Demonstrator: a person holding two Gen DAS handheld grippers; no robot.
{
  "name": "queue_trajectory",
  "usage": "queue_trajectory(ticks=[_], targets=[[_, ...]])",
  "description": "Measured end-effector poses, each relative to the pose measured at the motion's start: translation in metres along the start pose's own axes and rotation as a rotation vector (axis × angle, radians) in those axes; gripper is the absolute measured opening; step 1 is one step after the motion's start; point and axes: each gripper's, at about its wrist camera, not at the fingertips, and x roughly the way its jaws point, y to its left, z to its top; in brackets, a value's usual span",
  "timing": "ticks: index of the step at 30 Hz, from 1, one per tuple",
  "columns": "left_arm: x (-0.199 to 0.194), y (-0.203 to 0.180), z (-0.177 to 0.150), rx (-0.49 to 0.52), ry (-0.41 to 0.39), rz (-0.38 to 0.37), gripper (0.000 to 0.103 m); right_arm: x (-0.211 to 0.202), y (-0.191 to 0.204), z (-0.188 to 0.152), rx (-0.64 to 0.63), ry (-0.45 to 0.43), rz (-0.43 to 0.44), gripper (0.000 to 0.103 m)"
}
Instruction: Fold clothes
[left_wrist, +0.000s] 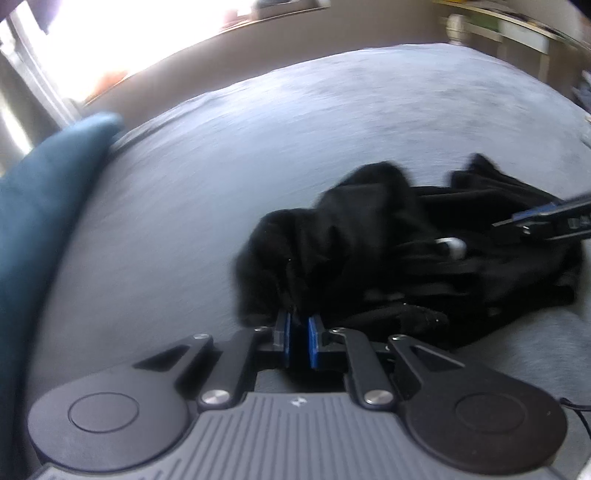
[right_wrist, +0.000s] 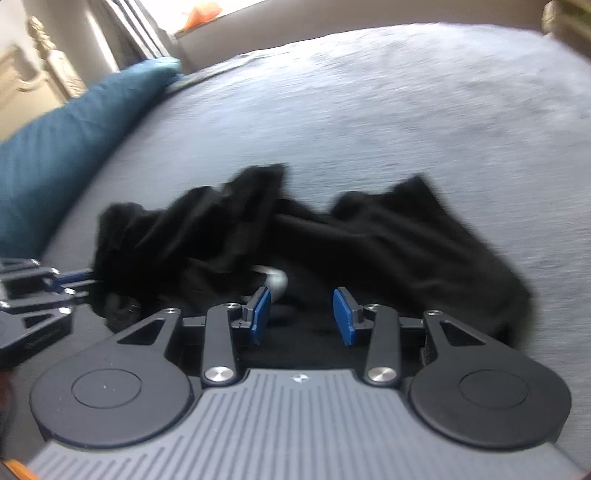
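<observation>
While the black garment (left_wrist: 406, 258) lies crumpled on the grey bedspread (left_wrist: 295, 129), its long axis runs from left to right across the middle of both frames, and each gripper stands at one end of it. In the left wrist view the left gripper (left_wrist: 299, 332) is at the lower centre, and its blue pads (left_wrist: 284, 332) are nearly pressed together, with the left edge of the cloth just at their tips; whether they really pinch the fabric I cannot tell, because the cloth is dark and blurred there. In the right wrist view the right gripper (right_wrist: 301, 314) is also at the lower centre, its fingers half spread, with black cloth lying in the gap and nothing pressed by the pads. Both grippers point downward and forward into the heap. A small white part (right_wrist: 277, 280) shows just ahead of the right fingers. A teal pillow (right_wrist: 74, 129) lies at the left of the frame, well apart.
</observation>
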Motion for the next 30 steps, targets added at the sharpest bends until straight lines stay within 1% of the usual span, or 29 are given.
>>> queue_trajectory(ticks=[2,4,6,8,10,11,12,14,15,16,17,18,19,20,21,22,23,24,25,26,27,29,30], targets=[[0.001,0.019,-0.006,-0.045,0.005,0.055,0.01,0.009,0.011,0.003,0.011,0.015,0.069,0.04],[0.005,0.044,-0.011,-0.125,0.02,0.102,0.01,0.02,0.025,0.005,0.005,0.031,0.123,0.042],[0.008,0.068,-0.015,-0.209,0.031,0.129,0.01,0.033,0.038,0.004,-0.04,0.065,0.109,0.049],[0.012,0.091,-0.019,-0.284,0.037,0.164,0.01,0.046,0.052,0.002,-0.086,0.099,0.095,0.049],[0.013,0.112,-0.022,-0.359,0.046,0.192,0.011,0.054,0.06,-0.001,-0.134,0.117,0.034,0.041],[0.013,0.12,-0.023,-0.381,0.051,0.21,0.012,0.051,0.062,0.0,-0.137,0.101,0.021,0.025],[0.011,0.125,-0.024,-0.381,0.044,0.245,0.015,0.047,0.064,0.0,-0.14,0.085,0.008,0.01],[0.005,0.13,-0.026,-0.355,0.011,0.318,0.021,0.033,0.066,0.004,-0.121,0.027,-0.004,0.007],[0.002,0.131,-0.027,-0.351,-0.007,0.343,0.024,0.025,0.066,0.005,-0.112,-0.002,-0.01,0.005],[-0.002,0.131,-0.028,-0.35,-0.025,0.338,0.026,0.017,0.067,0.008,-0.107,-0.032,-0.01,0.005],[-0.005,0.132,-0.029,-0.349,-0.046,0.33,0.03,0.008,0.068,0.011,-0.099,-0.061,-0.007,0.005],[-0.011,0.129,-0.029,-0.35,-0.08,0.288,0.037,0.001,0.067,0.016,-0.081,-0.087,0.011,0.004],[-0.014,0.124,-0.029,-0.342,-0.111,0.231,0.041,-0.006,0.068,0.02,-0.06,-0.108,0.036,0.004],[-0.019,0.118,-0.029,-0.32,-0.14,0.16,0.052,-0.014,0.067,0.025,-0.029,-0.126,0.068,0.004],[-0.024,0.109,-0.027,-0.286,-0.164,0.083,0.059,-0.02,0.067,0.029,-0.008,-0.139,0.093,0.004],[-0.028,0.099,-0.025,-0.245,-0.178,0.012,0.062,-0.025,0.068,0.033,0.011,-0.151,0.118,0.004],[-0.031,0.089,-0.024,-0.203,-0.19,-0.058,0.069,-0.031,0.068,0.037,0.031,-0.164,0.143,0.004],[-0.031,0.08,-0.022,-0.155,-0.194,-0.115,0.074,-0.037,0.07,0.041,0.042,-0.172,0.174,0.004],[-0.032,0.068,-0.021,-0.102,-0.197,-0.149,0.076,-0.042,0.072,0.044,0.044,-0.18,0.199,0.004],[-0.033,0.055,-0.02,-0.043,-0.206,-0.164,0.076,-0.047,0.073,0.046,0.045,-0.188,0.223,0.004],[-0.031,0.041,-0.021,0.017,-0.219,-0.158,0.076,-0.053,0.076,0.047,0.041,-0.195,0.239,0.004],[-0.023,0.02,-0.021,0.093,-0.219,-0.083,0.075,-0.065,0.083,0.048,0.031,-0.209,0.267,0.004],[-0.02,0.011,-0.022,0.126,-0.218,-0.048,0.07,-0.071,0.086,0.048,0.025,-0.217,0.281,0.004]])
